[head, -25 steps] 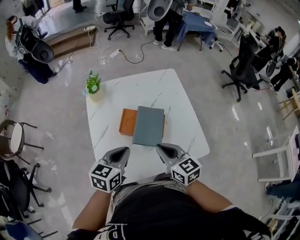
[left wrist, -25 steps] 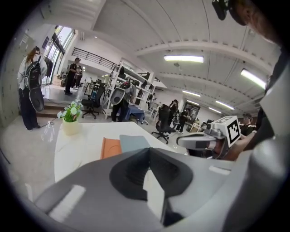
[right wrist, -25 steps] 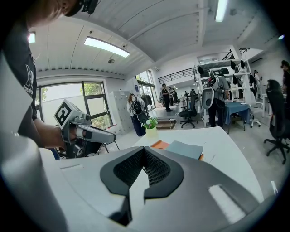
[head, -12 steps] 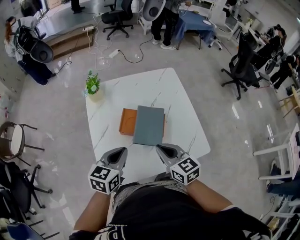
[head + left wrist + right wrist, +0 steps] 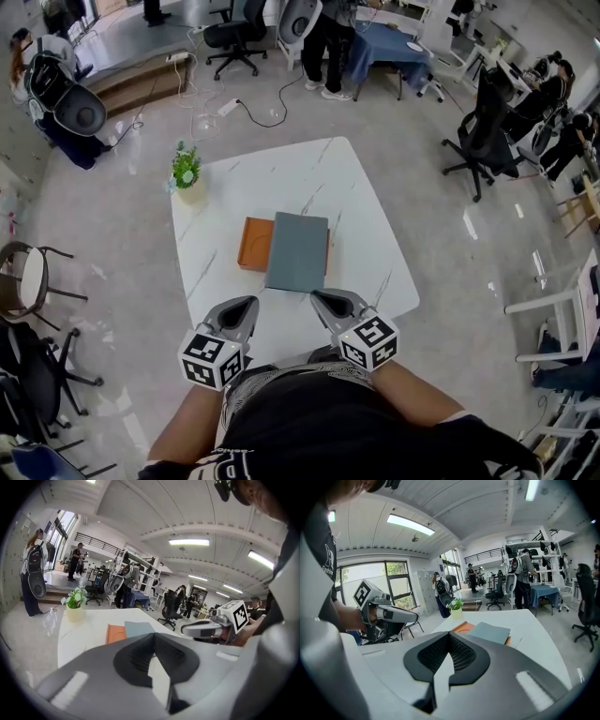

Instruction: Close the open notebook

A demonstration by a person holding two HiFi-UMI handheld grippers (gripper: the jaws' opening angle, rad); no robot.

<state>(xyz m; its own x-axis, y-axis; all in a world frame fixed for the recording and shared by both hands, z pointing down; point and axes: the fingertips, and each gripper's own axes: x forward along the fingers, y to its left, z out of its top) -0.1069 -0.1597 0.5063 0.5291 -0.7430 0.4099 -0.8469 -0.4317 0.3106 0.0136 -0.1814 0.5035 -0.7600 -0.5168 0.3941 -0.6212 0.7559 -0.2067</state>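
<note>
On tbl (image 5: pixel 356 216): grey notebook (image 5: pixel 298 251) atop orange pad (image 5: pixel 255 242), w/ plant (image 5: pixel 187 169) at corner.

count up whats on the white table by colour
grey: 1, the grey notebook, lying on top of the orange one
orange: 1, the orange notebook, showing past the grey one's left and right edges
green and cream: 1, the potted plant at the far left corner
total on the table: 3

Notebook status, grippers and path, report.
Left gripper and right gripper shut, empty, short of it. Grey notebook flat over orange cover, untouched. Nothing between; potted plant at far corner.
</note>
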